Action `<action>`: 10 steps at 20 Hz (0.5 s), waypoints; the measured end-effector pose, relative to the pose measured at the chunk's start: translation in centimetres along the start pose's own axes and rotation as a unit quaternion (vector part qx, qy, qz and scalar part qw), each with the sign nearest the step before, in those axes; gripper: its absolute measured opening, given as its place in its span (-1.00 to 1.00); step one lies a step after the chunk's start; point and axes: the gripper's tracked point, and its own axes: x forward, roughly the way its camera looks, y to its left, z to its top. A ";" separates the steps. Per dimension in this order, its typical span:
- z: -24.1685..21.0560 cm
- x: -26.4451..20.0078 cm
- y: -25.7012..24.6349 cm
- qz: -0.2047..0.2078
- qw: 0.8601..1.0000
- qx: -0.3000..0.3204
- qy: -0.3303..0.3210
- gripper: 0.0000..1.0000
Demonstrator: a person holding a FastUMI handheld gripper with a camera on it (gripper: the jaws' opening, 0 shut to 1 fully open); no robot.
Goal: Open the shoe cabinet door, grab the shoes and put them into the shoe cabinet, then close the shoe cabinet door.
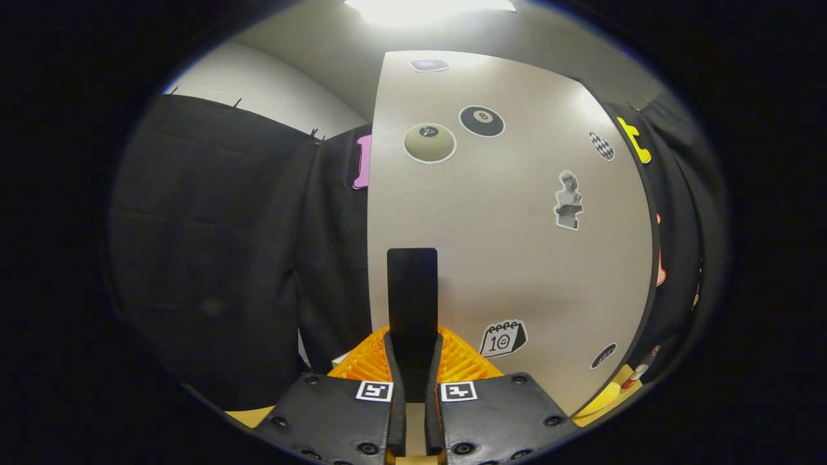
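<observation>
2 fingers of our gripper (413,361) are pinched on the black handle (412,290) of the shoe cabinet door (517,258), which rises straight up between them. We see the pale door just beyond the fingers, dotted with stickers (481,121), its left edge against the black cloth wall (213,245) to the far left.

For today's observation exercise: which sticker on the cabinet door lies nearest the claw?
The calendar sticker, low on the door, just beside the claw gripping the handle.

Door handle's (411,297) lower end perhaps hidden between the fingers (394,374)
</observation>
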 end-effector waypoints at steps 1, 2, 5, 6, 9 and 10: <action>0.0 -0.2 -0.1 0.002 1.000 -0.001 0.000 -0.75; 0.0 -0.3 -0.2 0.005 1.000 -0.001 0.000 -0.75; 0.0 -0.9 -0.5 0.008 1.000 0.001 0.002 -0.75; -0.1 -1.0 -0.6 0.009 1.000 0.001 0.003 -0.75; 0.0 -1.7 -1.0 0.009 1.000 -0.001 0.007 -0.75; -0.1 -2.0 -1.1 0.008 1.000 -0.001 0.008 -0.75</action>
